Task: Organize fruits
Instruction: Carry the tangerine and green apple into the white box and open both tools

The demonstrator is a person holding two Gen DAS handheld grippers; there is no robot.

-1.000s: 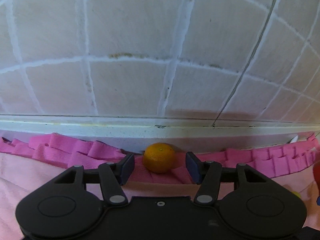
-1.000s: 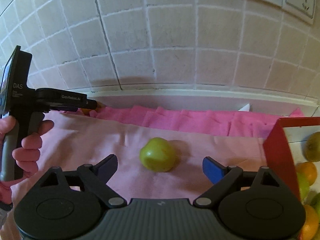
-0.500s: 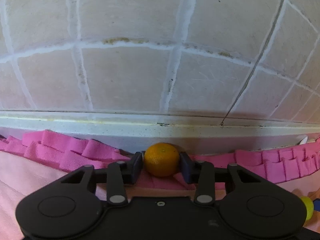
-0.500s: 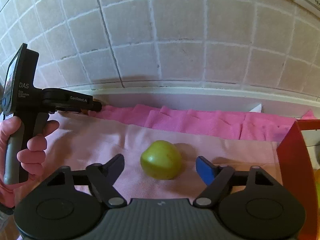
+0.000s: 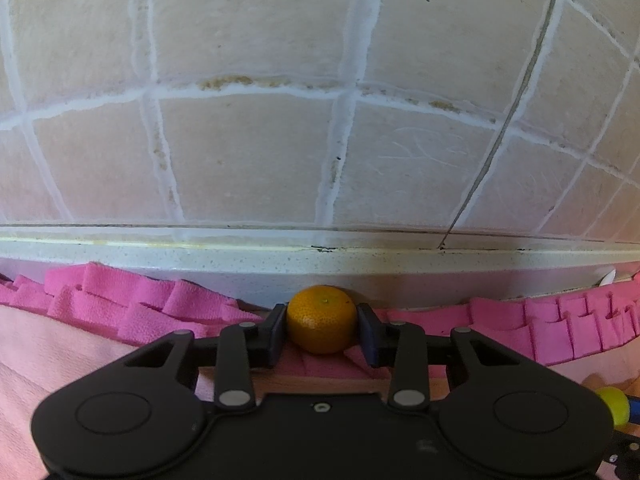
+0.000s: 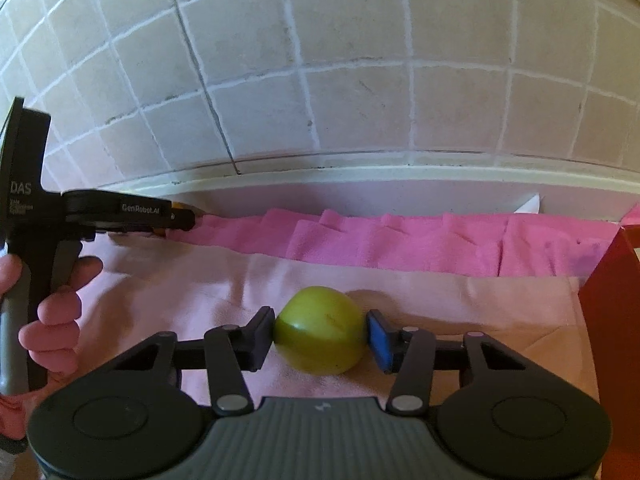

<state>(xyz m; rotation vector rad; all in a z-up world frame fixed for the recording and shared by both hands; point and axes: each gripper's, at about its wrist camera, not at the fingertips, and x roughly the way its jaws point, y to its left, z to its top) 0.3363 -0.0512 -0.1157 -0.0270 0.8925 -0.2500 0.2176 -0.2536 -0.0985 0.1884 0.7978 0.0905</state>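
My left gripper (image 5: 322,330) is shut on a small orange tangerine (image 5: 322,318) that sits on the pink cloth (image 5: 100,344) right against the tiled wall's ledge. My right gripper (image 6: 320,334) is shut on a green apple (image 6: 320,330) resting on the pink cloth (image 6: 192,288). In the right wrist view the left gripper (image 6: 176,216) shows at the far left, held by a hand (image 6: 52,308), with a bit of the tangerine (image 6: 182,206) at its tip. The green apple also peeks in at the left wrist view's lower right edge (image 5: 614,404).
A tiled wall (image 6: 320,80) with a pale ledge (image 5: 320,260) stands close behind both fruits. A red box wall (image 6: 612,320) rises at the right edge of the right wrist view. A ruffled darker pink cloth border (image 6: 400,240) runs along the ledge.
Both grippers have moved forward and closed. The left jaws now clamp the tangerine and the right jaws now clamp the green apple. The box's fruit has left the right view.
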